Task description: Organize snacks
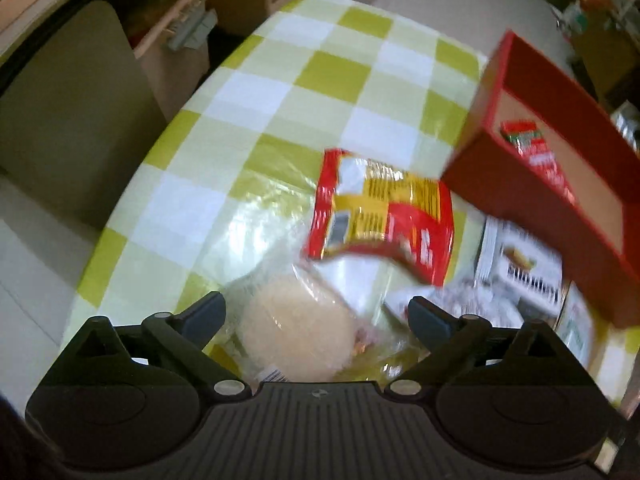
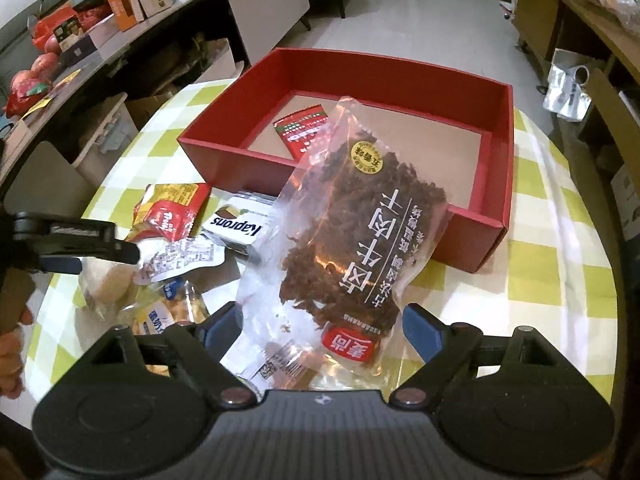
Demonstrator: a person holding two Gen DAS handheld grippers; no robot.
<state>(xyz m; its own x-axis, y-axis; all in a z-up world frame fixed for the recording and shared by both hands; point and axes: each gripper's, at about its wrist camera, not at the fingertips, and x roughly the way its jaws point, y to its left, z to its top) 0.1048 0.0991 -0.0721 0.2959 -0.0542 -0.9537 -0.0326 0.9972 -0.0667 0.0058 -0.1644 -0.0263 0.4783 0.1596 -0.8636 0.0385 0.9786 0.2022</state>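
Note:
My left gripper (image 1: 316, 316) is open, pointing steeply down over a round pale bun in clear wrap (image 1: 296, 332) that lies between its fingers, untouched. Beyond it are a red and yellow snack packet (image 1: 384, 212) and the red box (image 1: 520, 184). My right gripper (image 2: 322, 326) is open around the lower end of a clear bag of dried brown meat (image 2: 352, 232); the bag's top leans on the red box's front wall (image 2: 240, 168). A small red and green packet (image 2: 304, 130) lies inside the box. One left finger (image 2: 120, 252) shows above the bun (image 2: 104, 284).
A white Kaprons packet (image 2: 236, 224), a printed white packet (image 2: 180, 260) and a blue and yellow biscuit packet (image 2: 176, 312) crowd the green checked tablecloth (image 2: 540, 272) left of the meat bag. A chair back (image 1: 68, 120) stands beyond the table's left edge. A cluttered counter (image 2: 80, 20) runs behind.

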